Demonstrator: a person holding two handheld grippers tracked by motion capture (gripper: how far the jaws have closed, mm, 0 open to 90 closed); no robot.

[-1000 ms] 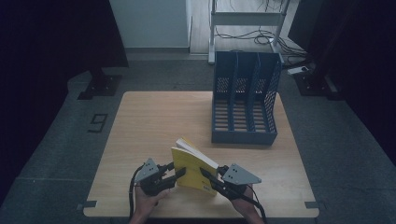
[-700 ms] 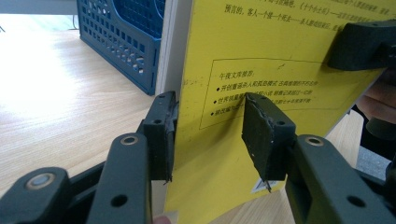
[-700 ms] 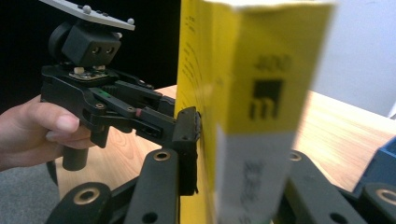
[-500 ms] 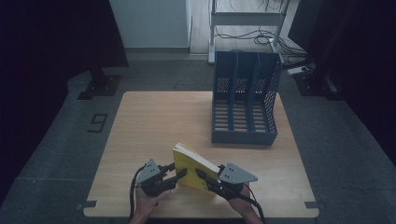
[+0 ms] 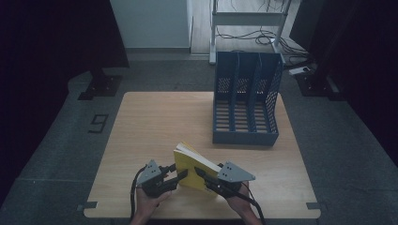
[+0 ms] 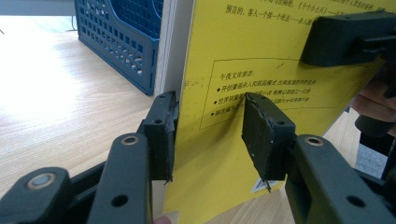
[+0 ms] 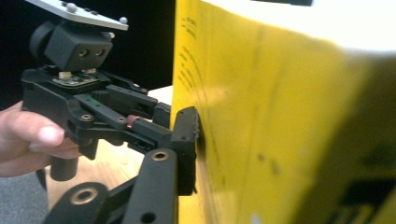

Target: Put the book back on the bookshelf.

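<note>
High view: the yellow paperback (image 5: 195, 168) stands tilted near the table's (image 5: 155, 122) front edge, between the left gripper (image 5: 176, 174) and the right gripper (image 5: 201, 173), well short of the blue three-slot file rack (image 5: 245, 105).

Left gripper view: the jaws straddle the book's lower corner, one pad (image 6: 164, 133) against the page block, the other (image 6: 261, 140) seemingly just off the cover, so a loose bracket rather than a clamp.

Right gripper view: its pad (image 7: 187, 149) presses the cover; the far jaw is hidden, but the hold looks firm.

Let the right carry, keep the book upright, spine leading, and steer it squarely over one slot.
</note>
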